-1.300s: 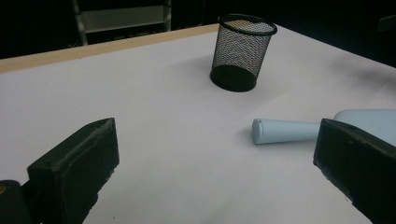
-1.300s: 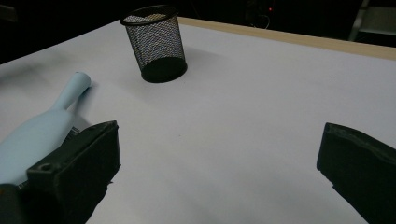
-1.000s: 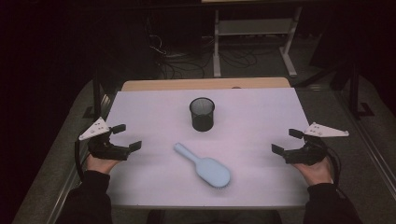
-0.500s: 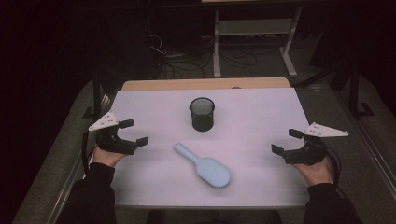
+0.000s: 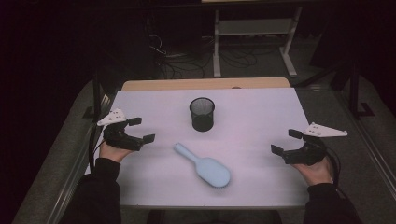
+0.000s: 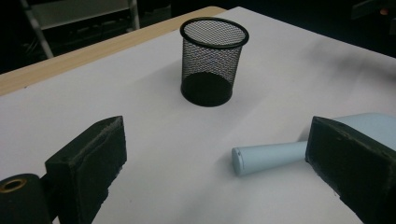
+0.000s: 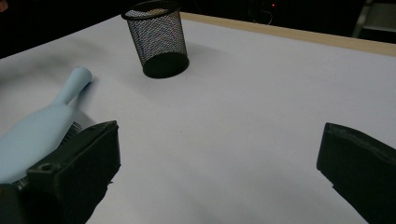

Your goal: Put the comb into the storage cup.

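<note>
In the high view, a pale blue brush point(image 5: 205, 166) lies flat on the white desk point(image 5: 261, 116), slanted, with its handle toward the upper left and its head toward the person. A black mesh cup point(image 5: 202, 113) stands upright beyond it, apart from the brush. The left gripper point(image 5: 137, 129) hovers at the desk's left side, near the brush's handle but not touching it; its jaws are wide apart with nothing between them, having just been closing a little. The right gripper point(image 5: 286, 141) sits at the desk's right side, well apart from the brush, its jaws also spread wide and empty. Each gripper is held in a hand point(image 5: 110, 151), and both point inward toward the middle of the desk.

In the left gripper view, the two black jaws stand far apart at the bottom corners, holding nothing. The brush point(image 6: 271, 156) shows its rounded handle end just left of the right jaw, lying on the desk; the rest of it passes behind that jaw. The cup point(image 6: 212, 60) stands upright farther off, its mesh wall and dark base clear, with the desk's wooden edge point(image 6: 93, 51) behind it.

In the right gripper view, the jaws again stand wide and empty. The brush point(image 7: 44, 123) lies at the left, head partly behind the left jaw with bristles facing down, handle pointing away toward the cup point(image 7: 159, 39). The cup stands upright near the far edge, apart from the handle tip.
</note>
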### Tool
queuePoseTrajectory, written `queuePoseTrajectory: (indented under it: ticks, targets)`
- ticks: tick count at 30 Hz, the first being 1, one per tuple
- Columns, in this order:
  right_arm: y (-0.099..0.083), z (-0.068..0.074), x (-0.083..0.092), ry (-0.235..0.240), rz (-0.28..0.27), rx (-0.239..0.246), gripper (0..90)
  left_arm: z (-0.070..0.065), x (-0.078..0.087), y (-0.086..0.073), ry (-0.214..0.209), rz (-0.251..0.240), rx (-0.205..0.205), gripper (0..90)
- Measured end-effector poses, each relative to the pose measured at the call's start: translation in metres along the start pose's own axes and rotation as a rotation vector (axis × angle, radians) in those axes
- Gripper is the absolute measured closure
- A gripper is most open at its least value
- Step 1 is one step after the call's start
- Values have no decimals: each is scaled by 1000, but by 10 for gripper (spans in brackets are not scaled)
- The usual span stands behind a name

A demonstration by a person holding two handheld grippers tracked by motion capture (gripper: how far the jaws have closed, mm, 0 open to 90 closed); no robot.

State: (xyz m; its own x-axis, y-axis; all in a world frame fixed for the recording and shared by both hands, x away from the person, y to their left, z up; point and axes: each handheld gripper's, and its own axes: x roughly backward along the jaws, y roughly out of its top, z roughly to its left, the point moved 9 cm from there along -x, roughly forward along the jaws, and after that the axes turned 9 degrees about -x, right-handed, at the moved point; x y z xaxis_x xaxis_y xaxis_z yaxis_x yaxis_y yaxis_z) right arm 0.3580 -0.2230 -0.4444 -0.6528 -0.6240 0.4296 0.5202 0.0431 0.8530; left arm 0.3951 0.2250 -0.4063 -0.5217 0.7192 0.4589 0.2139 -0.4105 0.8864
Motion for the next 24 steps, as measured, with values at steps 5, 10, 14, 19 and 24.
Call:
queuePoseTrajectory:
  ticks: [5,10,14,19,24]
  targets:
    - [0,0,0,1,2,1,0,-3,-6,6,-18,12,-14,65]
    - [-1,1,-1,2,5,3,0,-5,-13,9,-30,23,-26,74]
    - [-1,1,-1,3,8,5,0,-5,-16,11,-37,26,-29,91]
    - [-1,2,-1,6,10,4,0,-7,-20,14,-52,33,-39,124]
    - [-2,2,-2,6,14,5,0,-6,-25,16,-59,41,-36,144]
